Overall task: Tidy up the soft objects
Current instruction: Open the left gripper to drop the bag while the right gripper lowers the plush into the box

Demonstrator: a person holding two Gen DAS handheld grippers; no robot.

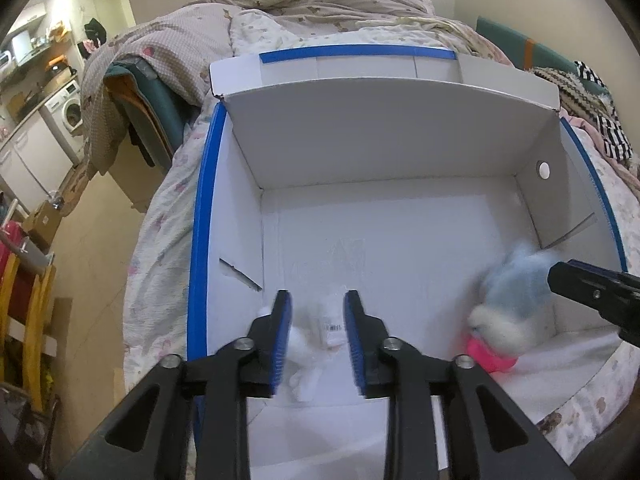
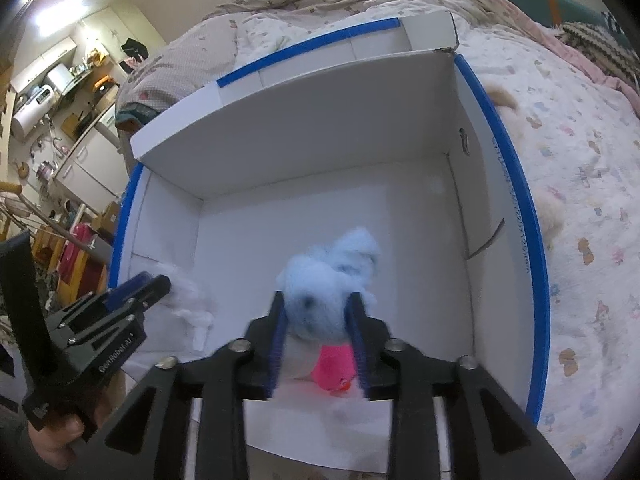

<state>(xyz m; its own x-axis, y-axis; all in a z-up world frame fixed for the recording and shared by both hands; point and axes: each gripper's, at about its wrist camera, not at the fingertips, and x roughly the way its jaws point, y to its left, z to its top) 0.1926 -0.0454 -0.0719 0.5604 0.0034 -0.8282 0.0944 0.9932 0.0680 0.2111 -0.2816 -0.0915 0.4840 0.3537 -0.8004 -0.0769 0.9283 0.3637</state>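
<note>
A white cardboard box (image 1: 328, 152) with blue-taped rims lies open on the bed. A white plush toy (image 1: 304, 344) lies on the box floor at its near left; it also shows in the right wrist view (image 2: 188, 292). My left gripper (image 1: 318, 320) is open, its jaws on either side of the toy and just above it. A blue and white plush with a pink part (image 2: 328, 296) sits between the fingers of my right gripper (image 2: 318, 320), which is shut on it low inside the box. The left wrist view shows this plush (image 1: 508, 312) at the right.
The box (image 2: 304, 120) rests on a bed with a patterned sheet (image 2: 580, 160) and a rumpled duvet (image 1: 312, 4) behind. Tan plush toys (image 2: 502, 96) lie on the sheet right of the box. Left of the bed are floor, a washing machine (image 1: 66, 110) and kitchen clutter.
</note>
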